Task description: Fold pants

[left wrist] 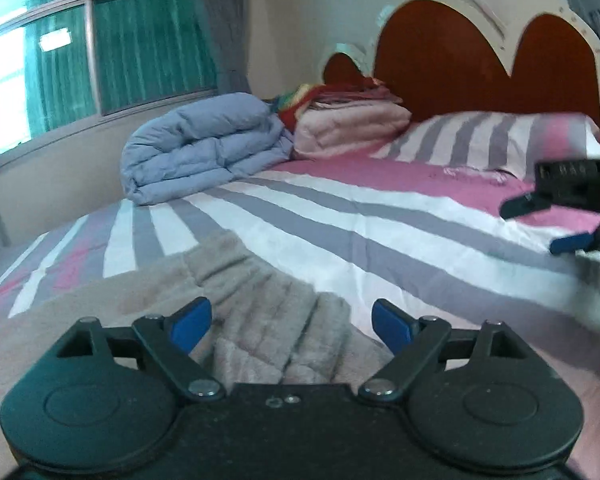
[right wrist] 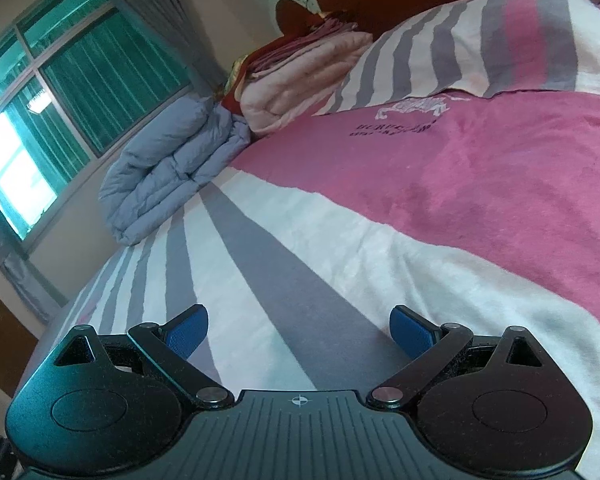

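Each view is taken from just behind its own hand-held gripper, looking forward and slightly down along the two fingers, low and close over the bed (left wrist: 340,216). From the left hand-held gripper (left wrist: 291,326) the headboard (left wrist: 440,64) is faced; the right hand-held gripper (left wrist: 556,222) is caught ahead to its right. The right hand-held gripper's view is rolled. Shared by both: the blue duvet (left wrist: 196,148), the striped pillow (left wrist: 492,136) and the window (left wrist: 80,60).
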The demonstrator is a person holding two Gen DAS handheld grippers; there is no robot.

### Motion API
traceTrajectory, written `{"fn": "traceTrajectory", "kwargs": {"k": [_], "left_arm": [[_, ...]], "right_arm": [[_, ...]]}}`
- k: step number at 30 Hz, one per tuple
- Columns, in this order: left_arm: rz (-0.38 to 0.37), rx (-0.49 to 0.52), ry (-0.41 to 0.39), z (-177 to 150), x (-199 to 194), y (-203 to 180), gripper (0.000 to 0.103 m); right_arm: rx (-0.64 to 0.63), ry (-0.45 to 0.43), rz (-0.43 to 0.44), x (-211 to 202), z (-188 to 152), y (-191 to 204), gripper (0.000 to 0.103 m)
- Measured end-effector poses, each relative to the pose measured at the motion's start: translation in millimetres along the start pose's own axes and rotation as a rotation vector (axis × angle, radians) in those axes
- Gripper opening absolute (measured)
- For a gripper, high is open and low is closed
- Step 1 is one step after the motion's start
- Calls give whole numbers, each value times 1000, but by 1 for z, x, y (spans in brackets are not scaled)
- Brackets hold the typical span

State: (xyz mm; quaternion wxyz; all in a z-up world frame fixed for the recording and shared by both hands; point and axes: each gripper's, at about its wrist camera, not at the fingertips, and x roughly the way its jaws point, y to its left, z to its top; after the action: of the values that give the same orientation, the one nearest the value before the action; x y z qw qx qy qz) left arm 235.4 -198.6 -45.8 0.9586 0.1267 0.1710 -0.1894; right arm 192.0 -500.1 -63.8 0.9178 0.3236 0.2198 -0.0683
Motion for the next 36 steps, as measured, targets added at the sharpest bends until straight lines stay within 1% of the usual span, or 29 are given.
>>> {"fn": "traceTrajectory", "kwargs": {"k": [3,6,8,11,14,15,17,18,21,23,25,26,29,30,32,34,36], "left_arm": [[51,-37,-65,-2,-34,14,78],[136,-50,-88,-15,-76,38,78],[196,-62,-70,-29,-101,59,79],[291,-126,-20,-53,-134,94,78],[360,-174,10,-68,-159,118,78],[369,-183,16,-72,-165,122,78],[382,-224,39,-78,-172,130,76],[382,-242,38,-79,-174,132,76],[386,-241,42,-79,-171,133,76],[376,-258,54,-82,-168,136,76],[376,-279,49,-84,-166,138,77],[373,-290,45,-87,-167,138,77],[379,-319,48,-90,-166,144,77],[383,-325,53,-92,-165,144,77],[394,-326,70,-95,-165,146,77],[397,-331,78,-97,-166,148,77],[409,-347,82,-98,-168,150,78]], "right_arm": [[-1,-12,-15,-9,-2,-2,97],[0,-16,-17,-20,-3,-1,97],[-6,-17,-6,-27,-3,1,97],[-22,-26,16,-37,-5,10,97],[-46,-34,55,-46,-11,24,97],[-56,-27,74,-48,-13,30,97],[-91,-9,147,-51,-18,45,97],[-118,-12,171,-55,-21,53,97],[-166,-17,204,-65,-30,70,97],[-189,-18,211,-70,-37,79,97],[-239,-19,232,-75,-45,89,97],[-264,-17,251,-76,-48,93,97],[-302,27,346,-75,-56,107,95],[-313,31,364,-73,-59,112,92],[-312,56,412,-66,-61,122,64],[-303,86,420,-52,-65,132,57],[-296,99,428,-39,-72,141,57]]}}
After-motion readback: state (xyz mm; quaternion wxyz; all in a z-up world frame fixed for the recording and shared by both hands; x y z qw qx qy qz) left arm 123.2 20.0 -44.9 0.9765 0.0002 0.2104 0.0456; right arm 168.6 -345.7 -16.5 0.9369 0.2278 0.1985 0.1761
